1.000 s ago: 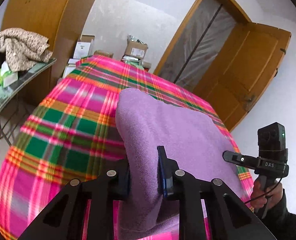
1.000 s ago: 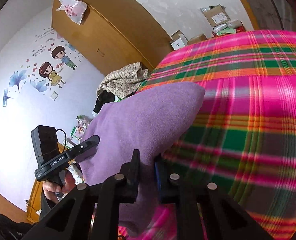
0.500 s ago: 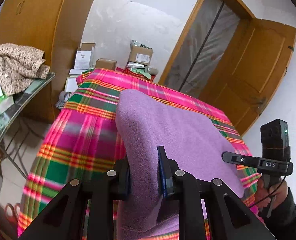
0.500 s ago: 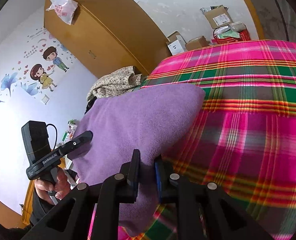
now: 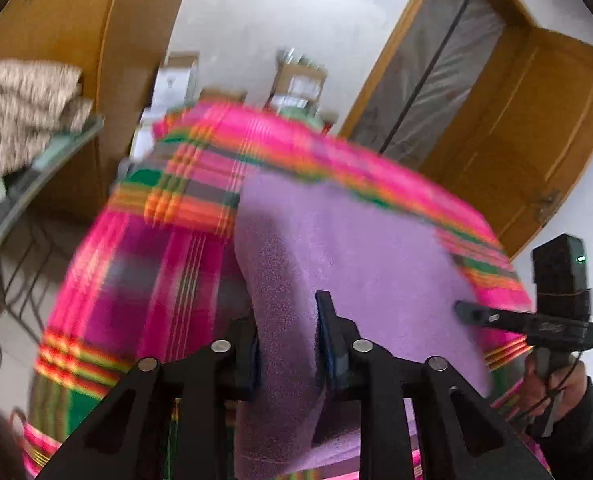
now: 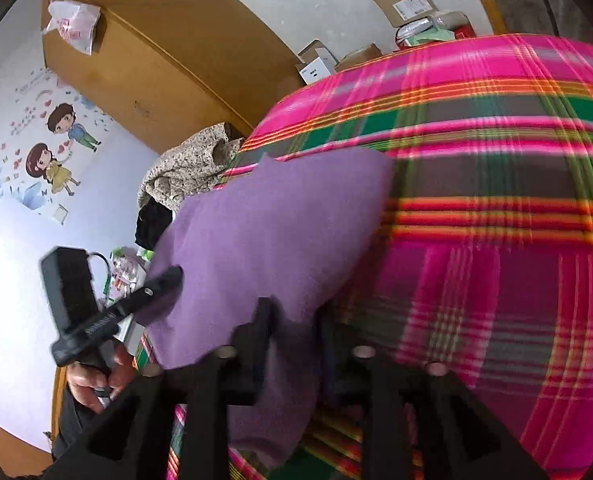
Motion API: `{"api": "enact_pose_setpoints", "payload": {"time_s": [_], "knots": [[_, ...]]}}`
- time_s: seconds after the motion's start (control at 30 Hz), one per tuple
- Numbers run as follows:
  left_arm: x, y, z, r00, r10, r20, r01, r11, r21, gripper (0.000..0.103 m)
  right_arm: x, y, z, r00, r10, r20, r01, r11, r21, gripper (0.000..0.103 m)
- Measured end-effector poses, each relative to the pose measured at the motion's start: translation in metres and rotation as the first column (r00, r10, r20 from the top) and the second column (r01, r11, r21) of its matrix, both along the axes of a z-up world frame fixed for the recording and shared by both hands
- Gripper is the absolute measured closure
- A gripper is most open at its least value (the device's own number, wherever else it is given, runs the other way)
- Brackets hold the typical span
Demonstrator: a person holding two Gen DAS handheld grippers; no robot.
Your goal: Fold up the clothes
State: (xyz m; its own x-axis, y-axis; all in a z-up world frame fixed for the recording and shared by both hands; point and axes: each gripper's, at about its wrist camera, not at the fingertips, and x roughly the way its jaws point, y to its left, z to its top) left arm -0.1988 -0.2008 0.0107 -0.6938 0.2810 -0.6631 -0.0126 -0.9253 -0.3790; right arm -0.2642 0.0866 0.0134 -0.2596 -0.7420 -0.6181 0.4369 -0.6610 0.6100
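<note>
Raised higher than a second ago: purple garment [image 5: 360, 264], pinched at both near corners by left tongs [image 5: 286, 336] and right tongs [image 6: 296, 344], hanging above plaid bed [image 6: 496, 184] toward 12 o'clock; ready for folding over

wardrobe [image 6: 156, 60] wooden | door [image 5: 516, 140] ajar | walls white | boxes [image 5: 300, 80] stacked

One purple cloth [image 5: 360, 264]. One plaid-covered bed [image 6: 496, 184]. Two hand-held grippers: the left [image 5: 286, 344] and the right [image 6: 296, 344]. One wardrobe [image 6: 152, 64]. One door [image 5: 516, 128]. One speckled heap [image 6: 188, 168]. One white bag [image 6: 74, 26]. Two cartoon figures [image 6: 62, 136] on the wall. The cardboard boxes [image 6: 404, 0] are too blurred to count.
</note>
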Motion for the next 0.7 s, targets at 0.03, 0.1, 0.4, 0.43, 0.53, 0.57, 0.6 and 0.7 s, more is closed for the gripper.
{"api": "enact_pose_setpoints", "payload": {"time_s": [0.03, 0.1, 0.4, 0.43, 0.53, 0.57, 0.6, 0.7], "knots": [[0.004, -0.002, -0.001, 1.0, 0.004, -0.002, -0.004, 1.0, 0.005, 0.072, 0.004, 0.003, 0.004, 1.0, -0.006, -0.02, 0.006, 1.0, 0.01, 0.07], [0.013, -0.005, 0.002, 1.0, 0.012, -0.013, -0.012, 1.0, 0.016, 0.072, 0.011, 0.01, 0.011, 0.998, -0.017, -0.062, 0.019, 0.999, 0.029, 0.07], [0.063, 0.016, 0.042, 0.982, 0.033, -0.189, -0.054, 0.992, -0.111, 0.072, 0.071, -0.012, 0.033, 0.968, 0.101, -0.23, -0.082, 0.993, 0.088, 0.072], [0.062, 0.022, 0.041, 0.982, 0.013, -0.19, -0.038, 0.991, -0.127, 0.071, 0.075, -0.017, 0.027, 0.966, 0.122, -0.227, -0.099, 0.989, 0.111, 0.074], [0.053, 0.03, 0.021, 0.994, -0.016, -0.111, -0.003, 0.986, -0.166, 0.071, 0.076, -0.024, 0.009, 0.97, 0.14, -0.2, -0.106, 0.98, 0.171, 0.078], [0.049, 0.028, 0.014, 0.996, -0.013, -0.084, -0.001, 0.988, -0.157, 0.072, 0.076, -0.025, 0.006, 0.97, 0.142, -0.195, -0.106, 0.977, 0.183, 0.081], [0.046, 0.024, 0.008, 0.998, -0.009, -0.063, 0.0, 0.99, -0.142, 0.072, 0.076, -0.025, 0.005, 0.97, 0.143, -0.199, -0.106, 0.977, 0.185, 0.081], [0.045, 0.014, 0.008, 0.997, -0.001, -0.072, -0.006, 0.995, -0.101, 0.072, 0.078, -0.026, 0.003, 0.967, 0.152, -0.205, -0.109, 0.973, 0.205, 0.081]]}}
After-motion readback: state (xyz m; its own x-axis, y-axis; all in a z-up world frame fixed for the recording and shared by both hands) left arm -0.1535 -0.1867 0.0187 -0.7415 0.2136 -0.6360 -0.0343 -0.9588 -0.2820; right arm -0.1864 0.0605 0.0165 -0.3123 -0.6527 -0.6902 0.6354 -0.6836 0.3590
